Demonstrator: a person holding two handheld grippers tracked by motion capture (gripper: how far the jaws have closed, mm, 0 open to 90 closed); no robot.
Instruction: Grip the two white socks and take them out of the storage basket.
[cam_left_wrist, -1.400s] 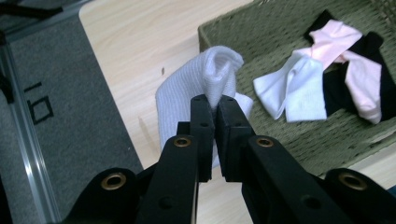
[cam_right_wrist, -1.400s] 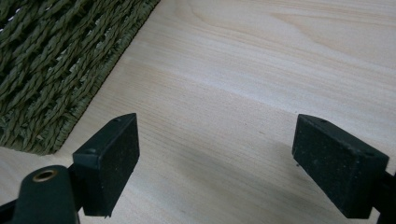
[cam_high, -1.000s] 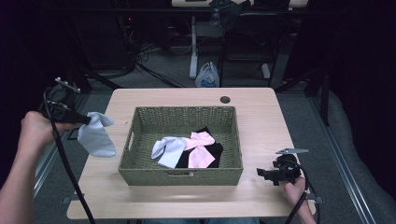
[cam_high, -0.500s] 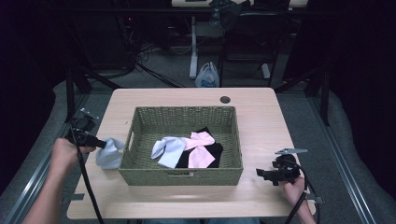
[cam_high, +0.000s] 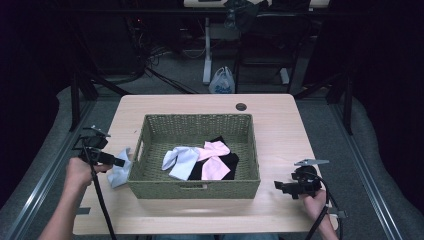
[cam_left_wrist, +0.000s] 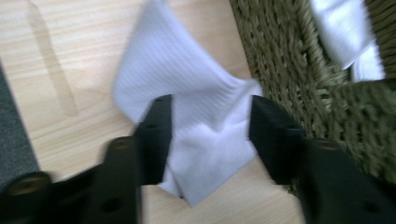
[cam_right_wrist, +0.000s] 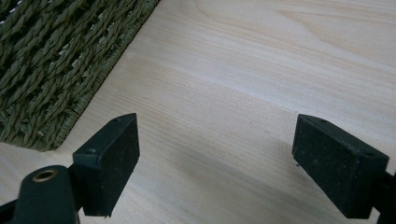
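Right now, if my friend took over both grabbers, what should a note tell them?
Left gripper: jaws apart around a white cloth, which lies on the table beside the basket.
Right gripper: open, nothing in it, over bare table at the basket's right.
In the basket: a white piece, a pink piece and a black one.
Done: one white cloth is out.
Left, probably: the pieces in the basket.

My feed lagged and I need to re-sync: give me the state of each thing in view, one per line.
Left gripper: jaws parted, white ribbed cloth between them.
White ribbed cloth: crumpled on the table, outside the basket's left wall.
Right gripper: open wide, holding nothing, over bare tabletop.
Green woven basket: upright on the table.
Pale blue cloth, pink cloth, black cloth: piled inside the basket.
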